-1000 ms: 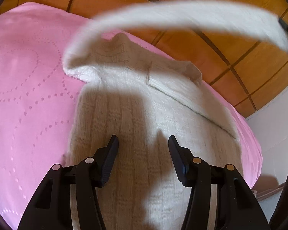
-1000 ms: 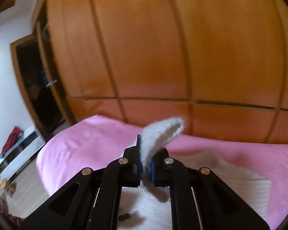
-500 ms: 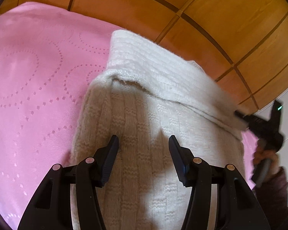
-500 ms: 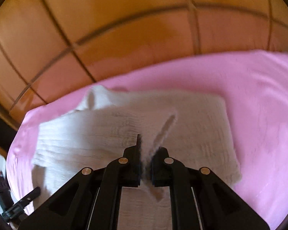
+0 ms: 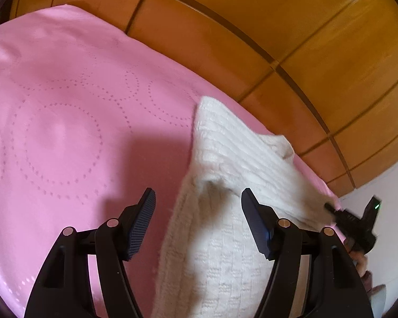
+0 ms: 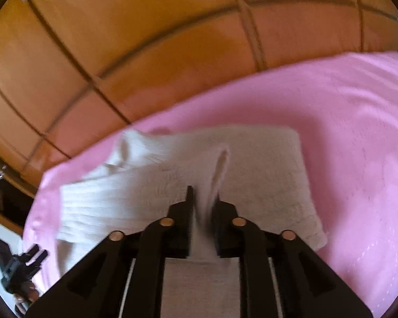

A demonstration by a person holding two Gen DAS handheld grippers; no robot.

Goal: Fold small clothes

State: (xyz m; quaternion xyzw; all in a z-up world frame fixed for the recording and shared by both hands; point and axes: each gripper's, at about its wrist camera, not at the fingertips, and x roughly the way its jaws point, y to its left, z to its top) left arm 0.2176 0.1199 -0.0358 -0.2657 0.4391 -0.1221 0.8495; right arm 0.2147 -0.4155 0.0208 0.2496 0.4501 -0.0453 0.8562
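Observation:
A cream knit sweater lies on a pink bedspread, with one sleeve folded across its body. My left gripper hovers over the sweater's left edge, its jaws wide and still opening with nothing pinched. In the right wrist view the sweater lies flat and a raised ridge of sleeve cuff runs into my right gripper. Those jaws are opening, with the cuff loose between them. The right gripper's tip also shows at the sweater's right side.
A wooden panelled wardrobe stands right behind the bed. The bedspread stretches wide on both sides of the sweater. The left gripper and a hand show at the bed's lower left edge, beside a white wall.
The right gripper swung the sleeve over from high up and laid it across the sweater, then its jaws parted. The left gripper drew away leftward and its jaws widened.

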